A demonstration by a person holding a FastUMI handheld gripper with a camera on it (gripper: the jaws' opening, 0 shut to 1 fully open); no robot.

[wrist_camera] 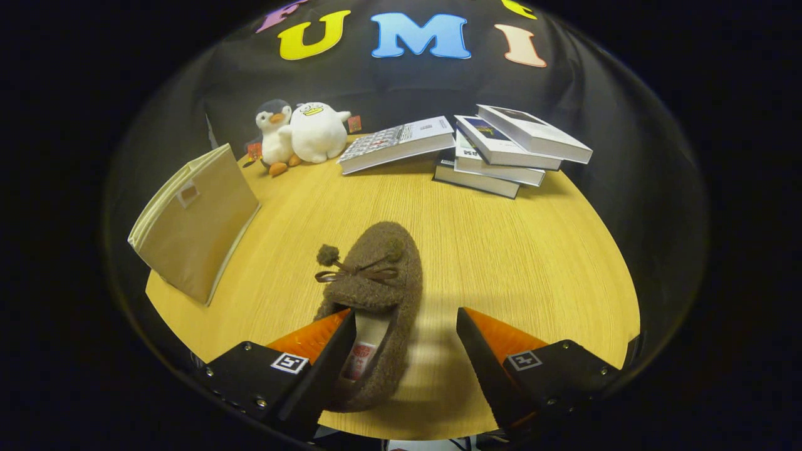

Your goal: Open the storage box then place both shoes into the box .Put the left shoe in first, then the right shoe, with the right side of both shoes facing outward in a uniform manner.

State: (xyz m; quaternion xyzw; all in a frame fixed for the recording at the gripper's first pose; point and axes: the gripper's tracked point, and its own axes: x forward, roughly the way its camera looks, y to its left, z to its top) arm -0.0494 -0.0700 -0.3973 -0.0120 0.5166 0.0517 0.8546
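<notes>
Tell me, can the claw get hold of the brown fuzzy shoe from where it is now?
Probably yes. The open claw already straddles the brown shoe, one finger inside its opening, the other clear beside it on the table.

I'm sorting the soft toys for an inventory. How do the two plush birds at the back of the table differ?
The penguin plush has a grey head and orange feet; the white duck plush is almost all white with a yellow bill. The penguin looks slimmer, the duck rounder and wider. Both stand upright, touching, against the booth wall, far beyond the open gripper, whose fingers flank a brown shoe.
</notes>
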